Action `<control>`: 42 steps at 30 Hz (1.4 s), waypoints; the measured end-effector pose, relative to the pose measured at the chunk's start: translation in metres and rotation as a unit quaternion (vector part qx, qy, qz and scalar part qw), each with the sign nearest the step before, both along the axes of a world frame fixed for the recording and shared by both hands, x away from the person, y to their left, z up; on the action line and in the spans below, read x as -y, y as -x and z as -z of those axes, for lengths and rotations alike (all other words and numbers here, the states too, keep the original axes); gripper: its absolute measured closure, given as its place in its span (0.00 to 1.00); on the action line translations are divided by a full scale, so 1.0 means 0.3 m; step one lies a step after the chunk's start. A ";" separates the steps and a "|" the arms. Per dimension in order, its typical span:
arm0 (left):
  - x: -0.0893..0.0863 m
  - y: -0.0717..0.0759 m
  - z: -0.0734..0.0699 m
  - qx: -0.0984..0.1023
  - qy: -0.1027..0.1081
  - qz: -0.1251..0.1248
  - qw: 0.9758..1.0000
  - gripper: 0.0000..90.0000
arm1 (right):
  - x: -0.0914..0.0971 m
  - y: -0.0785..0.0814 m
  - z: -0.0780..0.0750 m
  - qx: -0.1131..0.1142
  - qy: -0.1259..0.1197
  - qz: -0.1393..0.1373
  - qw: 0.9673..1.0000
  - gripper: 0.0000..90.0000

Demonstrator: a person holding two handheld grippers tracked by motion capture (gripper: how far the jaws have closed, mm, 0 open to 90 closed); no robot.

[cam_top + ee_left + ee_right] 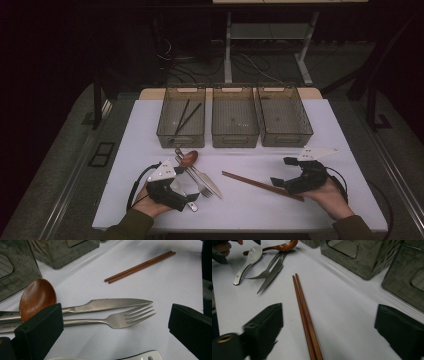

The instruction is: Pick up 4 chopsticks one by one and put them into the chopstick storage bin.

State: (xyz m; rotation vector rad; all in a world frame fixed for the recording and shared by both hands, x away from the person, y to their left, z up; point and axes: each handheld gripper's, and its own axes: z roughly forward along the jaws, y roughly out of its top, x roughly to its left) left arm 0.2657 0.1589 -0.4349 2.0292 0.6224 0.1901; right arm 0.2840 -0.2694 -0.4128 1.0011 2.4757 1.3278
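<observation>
A pair of brown chopsticks [260, 185] [305, 315] lies slanted on the white table [250, 210]. My right gripper [280, 172] [329, 325] is open at its near end, a jaw on each side and neither touching it. A wooden spoon [190, 158] [37, 297], a metal knife [210, 182] [107, 303] and a metal fork [202, 187] [120, 318] lie together at the left. My left gripper [184, 187] [117, 330] is open beside them, with the fork's tines ahead of its jaws. A white spoon [247, 263] [142, 356] lies by that gripper.
Three grey see-through bins stand in a row at the back of the table: left [180, 139], middle [235, 140], right [287, 139]. A pair of black chopsticks [186, 117] lies in the left bin. The table's front edge runs just under both hands.
</observation>
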 end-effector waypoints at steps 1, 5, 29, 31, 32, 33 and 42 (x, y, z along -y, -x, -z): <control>0.000 0.000 0.000 0.000 -0.001 0.001 1.000 0.00 | -0.005 -0.005 0.001 0.003 -0.001 -0.006 1.000 0.17; 0.000 0.000 -0.001 0.000 -0.002 0.000 1.000 0.00 | -0.030 -0.026 0.006 -0.002 0.005 -0.015 1.000 0.18; -0.001 -0.002 -0.001 0.002 -0.008 0.003 1.000 0.00 | -0.041 -0.025 0.049 -0.034 0.070 -0.061 0.995 0.76; -0.002 -0.001 -0.002 0.003 -0.008 0.003 1.000 0.00 | -0.039 -0.024 0.051 -0.036 0.077 -0.068 0.994 0.80; -0.002 -0.001 -0.002 0.003 -0.007 0.003 1.000 0.00 | -0.039 -0.023 0.052 -0.036 0.079 -0.072 0.994 0.82; -0.002 -0.001 -0.002 0.002 -0.007 0.004 1.000 0.00 | -0.038 -0.022 0.053 -0.038 0.082 -0.075 0.993 0.84; -0.001 -0.001 -0.002 0.002 -0.008 0.005 1.000 0.00 | -0.041 -0.018 0.065 -0.044 0.101 -0.093 0.990 0.88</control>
